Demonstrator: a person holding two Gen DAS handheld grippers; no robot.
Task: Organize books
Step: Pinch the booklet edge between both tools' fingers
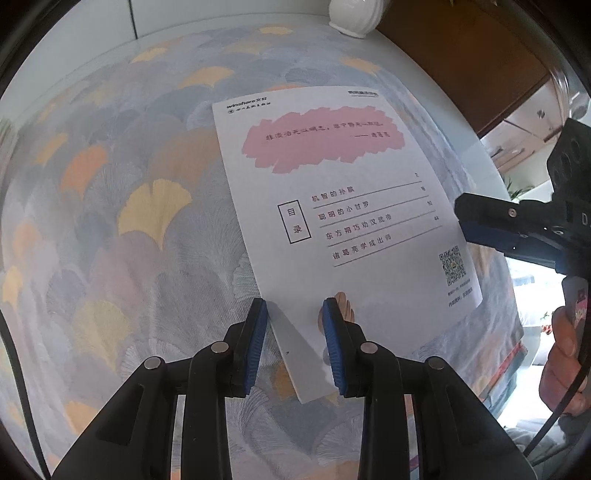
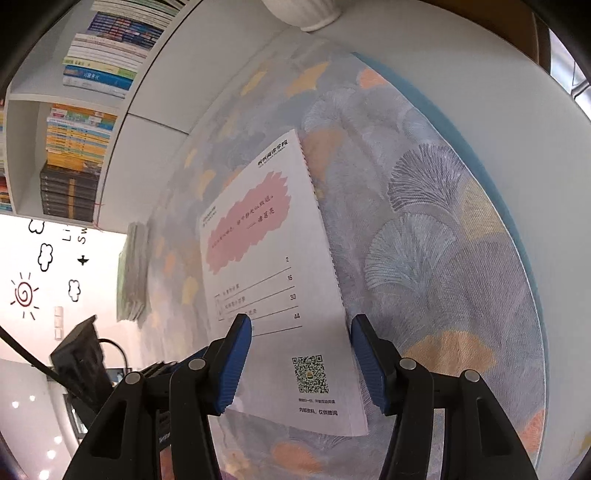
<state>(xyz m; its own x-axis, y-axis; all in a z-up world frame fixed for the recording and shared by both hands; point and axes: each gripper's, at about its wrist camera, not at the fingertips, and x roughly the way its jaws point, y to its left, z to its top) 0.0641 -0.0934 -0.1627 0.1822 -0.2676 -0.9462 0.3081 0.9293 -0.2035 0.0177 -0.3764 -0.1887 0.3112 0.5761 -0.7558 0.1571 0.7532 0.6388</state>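
The white book [image 1: 332, 206] with the pink blotch on its back cover lies on the leaf-patterned cloth [image 1: 129, 221] over the table, tilted up a little at its near end rather than flat. The left gripper [image 1: 295, 343] has its jaws narrow around the book's near corner, one blue pad on each side; whether they actually press the cover I cannot tell from here. The right gripper [image 2: 301, 365] stands with its jaws wider, straddling the book's lower edge by the square code, and a gap shows beside each pad, so it is not clamping anything.

As I judge it, the job is at an early stage: this book is only being taken up and has not gone anywhere yet. A thin stack of other books [image 2: 131, 273] waits farther along the cloth, and the shelves [image 2: 81, 122] on the wall already hold rows of books. A white vase [image 1: 354, 18] stands at the table's far edge.
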